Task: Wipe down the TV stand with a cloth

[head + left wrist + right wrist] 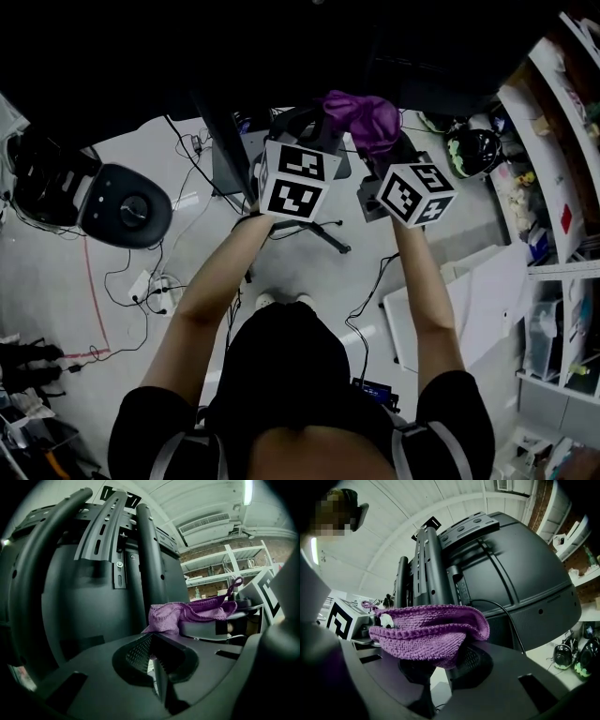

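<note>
I see the black TV stand (117, 564) filling the left gripper view, its slotted upright rails rising against the dark rear shell of the screen (520, 573). In the head view both of my arms reach up toward it. My right tongs (440, 660) pinch the bunched purple cloth (426, 627), held close to the rails, though I cannot tell whether it touches them. My left tongs (152, 656) are pressed together at the tips with nothing between them, just beside that cloth.
</note>
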A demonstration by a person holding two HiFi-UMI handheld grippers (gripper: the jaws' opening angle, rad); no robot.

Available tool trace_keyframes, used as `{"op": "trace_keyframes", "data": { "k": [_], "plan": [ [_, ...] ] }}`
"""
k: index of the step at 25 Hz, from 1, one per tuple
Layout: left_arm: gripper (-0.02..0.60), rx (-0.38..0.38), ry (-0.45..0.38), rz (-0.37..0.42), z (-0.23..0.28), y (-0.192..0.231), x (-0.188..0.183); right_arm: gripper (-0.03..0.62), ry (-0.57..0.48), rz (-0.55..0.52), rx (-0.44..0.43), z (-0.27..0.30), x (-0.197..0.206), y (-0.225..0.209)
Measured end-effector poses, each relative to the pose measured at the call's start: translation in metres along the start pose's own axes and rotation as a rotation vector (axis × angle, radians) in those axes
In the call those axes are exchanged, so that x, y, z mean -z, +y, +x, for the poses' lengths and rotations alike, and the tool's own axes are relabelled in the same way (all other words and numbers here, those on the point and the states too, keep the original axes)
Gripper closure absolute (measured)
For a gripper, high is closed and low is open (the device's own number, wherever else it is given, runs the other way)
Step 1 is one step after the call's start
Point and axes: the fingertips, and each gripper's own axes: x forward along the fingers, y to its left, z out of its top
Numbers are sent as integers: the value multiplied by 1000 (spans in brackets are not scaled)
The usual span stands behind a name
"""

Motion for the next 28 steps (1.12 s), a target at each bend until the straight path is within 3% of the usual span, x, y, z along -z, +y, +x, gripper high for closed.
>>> {"op": "trace_keyframes", "data": {
  "k": [7, 28],
  "plan": [
    [575, -2, 27, 25, 5, -4, 19, 530, 8, 32, 0, -1, 24, -7],
    [575, -67, 99, -39, 25, -17, 119, 530, 40, 97, 18, -3, 120, -29]
  ]
}}
